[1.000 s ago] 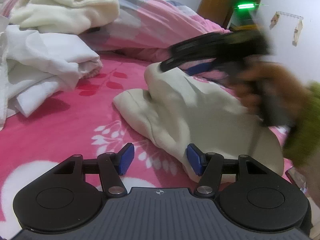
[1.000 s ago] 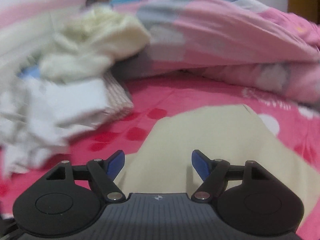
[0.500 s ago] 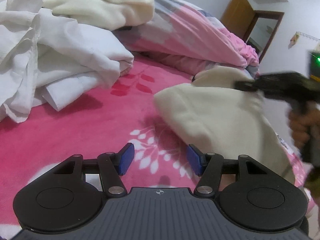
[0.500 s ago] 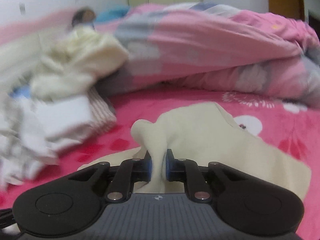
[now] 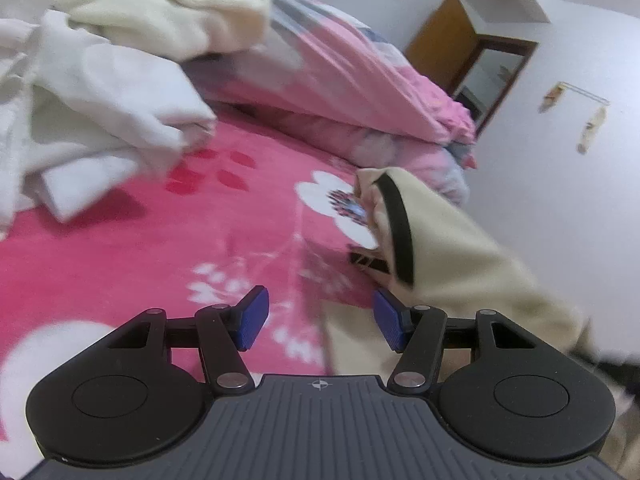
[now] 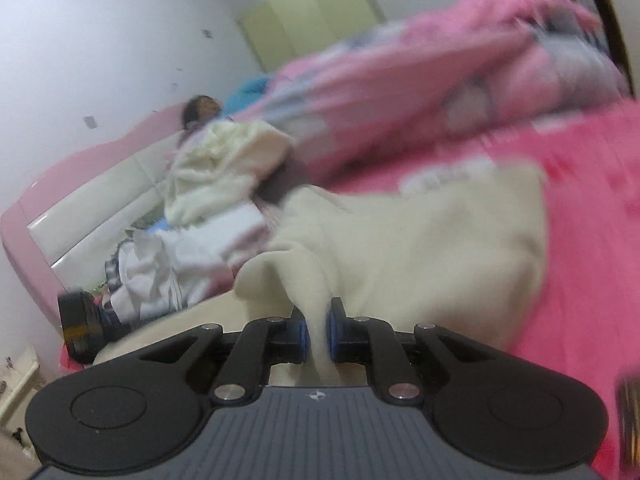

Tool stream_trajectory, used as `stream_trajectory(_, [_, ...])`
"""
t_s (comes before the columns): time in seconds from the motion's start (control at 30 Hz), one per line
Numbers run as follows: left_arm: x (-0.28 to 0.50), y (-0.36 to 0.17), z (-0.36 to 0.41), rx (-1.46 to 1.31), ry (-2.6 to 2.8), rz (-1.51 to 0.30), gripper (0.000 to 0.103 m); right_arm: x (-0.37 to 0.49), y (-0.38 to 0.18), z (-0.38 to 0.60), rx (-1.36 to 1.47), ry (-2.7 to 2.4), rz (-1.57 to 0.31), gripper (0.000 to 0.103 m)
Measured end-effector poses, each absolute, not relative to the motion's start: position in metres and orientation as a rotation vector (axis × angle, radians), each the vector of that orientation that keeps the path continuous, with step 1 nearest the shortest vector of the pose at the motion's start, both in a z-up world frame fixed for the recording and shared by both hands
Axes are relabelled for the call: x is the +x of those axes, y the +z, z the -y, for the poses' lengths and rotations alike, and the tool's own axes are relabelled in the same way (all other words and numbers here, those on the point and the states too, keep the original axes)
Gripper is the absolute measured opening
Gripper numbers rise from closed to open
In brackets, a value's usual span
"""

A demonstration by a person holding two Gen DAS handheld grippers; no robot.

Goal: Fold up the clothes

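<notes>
Fold in progress on the bed [image 5: 120,248]. The cream garment [image 6: 420,240] lies on the pink floral bedspread, filling the centre of the right wrist view and the lower right of the left wrist view, where its dark-trimmed edge [image 5: 398,232] is seen lifted and curled over. The right gripper [image 6: 318,334] is clamped on a pinched ridge of the cream fabric, its jaws nearly together with cloth between the blue pads [image 6: 301,336]. The left gripper [image 5: 318,320] stands with its jaws apart and nothing between them; the garment's near edge lies just beside its right-hand pad (contact cannot be told from the blur). The step in hand is judged to be the carrying of a gripped edge across the garment to lay one fold. The next move is judged to call for the held edge to be brought over and set flat on the rest of the cloth, with the free side steadied by the left gripper so the piece is not dragged along. Compared with the earliest frames, the right jaws, then wide over the flat garment, have just been closing and now hold fabric; the cloth has been raised off the bedspread. The pile of white and cream laundry [image 5: 100,92] in the upper left is unchanged.
</notes>
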State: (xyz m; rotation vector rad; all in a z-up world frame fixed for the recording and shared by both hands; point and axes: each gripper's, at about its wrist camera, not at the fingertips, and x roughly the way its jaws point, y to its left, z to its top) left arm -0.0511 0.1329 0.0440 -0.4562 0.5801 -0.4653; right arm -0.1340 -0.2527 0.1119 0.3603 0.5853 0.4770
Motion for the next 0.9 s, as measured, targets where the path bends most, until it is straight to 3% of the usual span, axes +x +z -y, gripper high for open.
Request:
stream_trajectory(0.23, [-0.048,0.037,-0.086,-0.38,-0.579,-0.661,0.058,-0.163,0.076,0.253,0.229,0.382,-0.698,0.014])
stream_trajectory(0.43, [-0.063,0.031,-0.075,-0.327,-0.553,-0.642,0.058,-0.162,0.124,0.249,0.158,0.441,-0.645,0.026])
stream_trajectory(0.57, [-0.071,0.029,-0.075,-0.311,-0.551,-0.628,0.058,-0.154,0.161,0.228,0.053,0.511,-0.54,0.049])
stream_trajectory(0.63, [-0.075,0.028,-0.075,-0.306,-0.558,-0.617,0.058,-0.145,0.173,0.214,0.016,0.528,-0.508,0.05])
stream_trajectory(0.7, [-0.08,0.027,-0.073,-0.295,-0.562,-0.602,0.058,-0.132,0.179,0.197,-0.029,0.533,-0.503,0.067])
stream_trajectory(0.9, [-0.089,0.024,-0.072,-0.289,-0.572,-0.582,0.058,-0.084,0.177,0.128,-0.238,0.535,-0.541,0.081])
